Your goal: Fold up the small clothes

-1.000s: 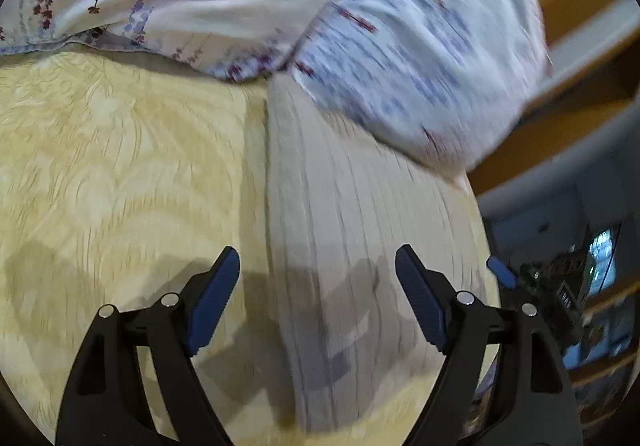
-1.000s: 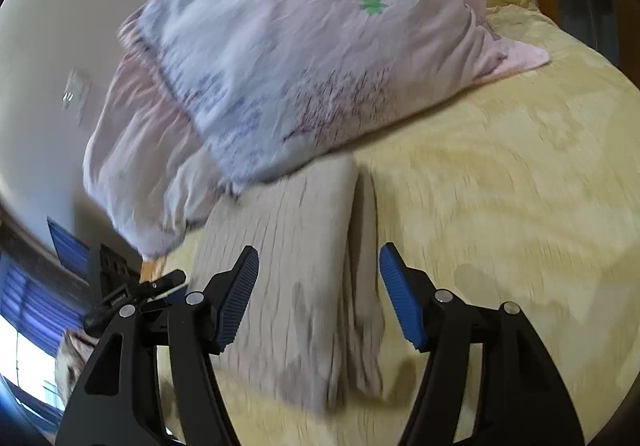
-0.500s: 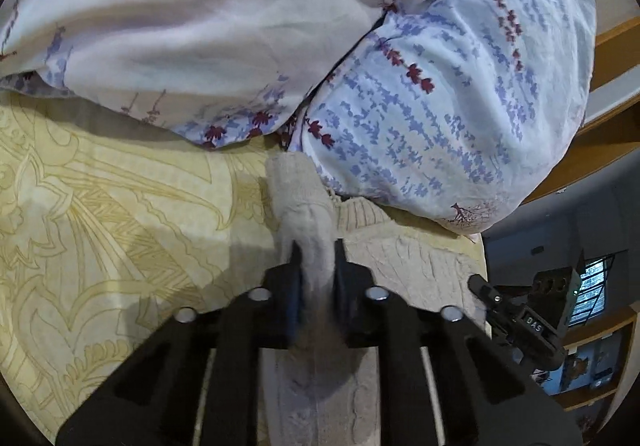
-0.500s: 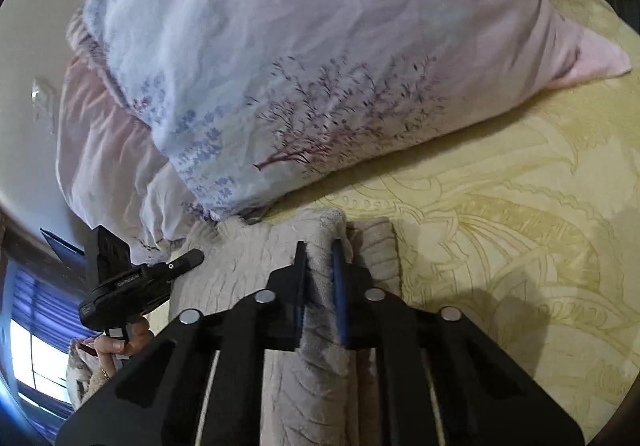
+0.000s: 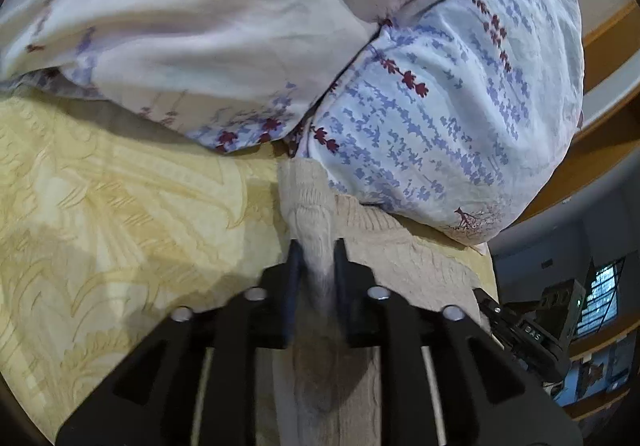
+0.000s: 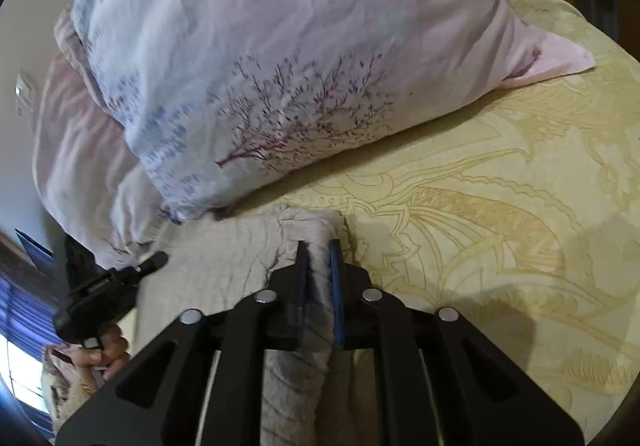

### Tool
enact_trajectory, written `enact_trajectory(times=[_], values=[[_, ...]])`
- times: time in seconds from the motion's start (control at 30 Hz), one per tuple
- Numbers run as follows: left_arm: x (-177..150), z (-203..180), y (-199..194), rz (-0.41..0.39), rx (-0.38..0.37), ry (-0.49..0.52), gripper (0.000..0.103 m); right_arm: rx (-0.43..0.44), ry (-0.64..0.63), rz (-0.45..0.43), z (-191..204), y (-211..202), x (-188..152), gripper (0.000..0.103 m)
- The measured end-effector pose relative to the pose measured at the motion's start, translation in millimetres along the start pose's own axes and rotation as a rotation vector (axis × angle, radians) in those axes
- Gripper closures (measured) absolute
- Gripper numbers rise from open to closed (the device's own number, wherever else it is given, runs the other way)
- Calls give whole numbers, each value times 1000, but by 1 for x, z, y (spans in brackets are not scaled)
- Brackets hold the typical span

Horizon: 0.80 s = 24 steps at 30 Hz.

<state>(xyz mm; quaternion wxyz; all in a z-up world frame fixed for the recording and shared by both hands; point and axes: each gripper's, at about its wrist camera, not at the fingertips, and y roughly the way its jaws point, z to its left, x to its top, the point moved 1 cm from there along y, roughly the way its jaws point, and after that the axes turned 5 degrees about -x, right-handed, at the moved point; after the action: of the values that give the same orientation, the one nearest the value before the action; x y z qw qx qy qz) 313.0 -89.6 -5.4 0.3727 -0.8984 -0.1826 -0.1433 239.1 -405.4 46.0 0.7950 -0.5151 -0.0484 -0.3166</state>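
We hold the left gripper (image 5: 316, 246) clamped on a raised ridge of the beige knit garment (image 5: 400, 246); in the left wrist view its jaws stand nearly together with a bunched fold of fabric pinched between them, running from 12 o'clock down to 6 o'clock through the gap. We hold the right gripper (image 6: 319, 246) clamped on the same garment (image 6: 224, 258) at its other side; in the right wrist view the blue pads (image 6: 336, 286) press a folded edge of the knit from both sides.

The garment lies on the yellow patterned bedspread (image 5: 120, 226), with its far end touching the floral pillow (image 5: 440, 126) at 12 to 1 o'clock in the left wrist view. A second, paler pillow (image 5: 180, 26) fills the 10 to 12 o'clock area, overlapping the first. In the right wrist view the pillow with the printed tree (image 6: 280, 66) occupies 11 to 1 o'clock, and the bedspread (image 6: 500, 226) spreads out at 3 o'clock.

In the right wrist view the left gripper's black body (image 6: 100, 286) appears at 9 o'clock, with the left hand (image 6: 104, 358) below it at 8 o'clock. In the left wrist view a black device (image 5: 532, 334) at 4 o'clock is probably the right gripper, though the edge distortion prevents us from confirming this.
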Motion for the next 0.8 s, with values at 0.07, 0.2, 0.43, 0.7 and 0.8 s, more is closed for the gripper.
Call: enact_trajectory(times=[0.07,0.2,0.43,0.7,0.8], values=[[-5,0,-13,13,-11,5,58,21,8,1,-3,-15,-4,62],[-27,-4,-43,27,-34,53,45,90,-18,-1,-9,-47,-32,59],[-81,-20,-66,96,32,220,34,54,-102,40,8,-70,-80,74],[-95,-41,-69,71,115,324,26,80,-116,26,15,-79,-84,83],[-103,-44,-59,72,161,357,24,52,-121,17,14,-76,-87,90]])
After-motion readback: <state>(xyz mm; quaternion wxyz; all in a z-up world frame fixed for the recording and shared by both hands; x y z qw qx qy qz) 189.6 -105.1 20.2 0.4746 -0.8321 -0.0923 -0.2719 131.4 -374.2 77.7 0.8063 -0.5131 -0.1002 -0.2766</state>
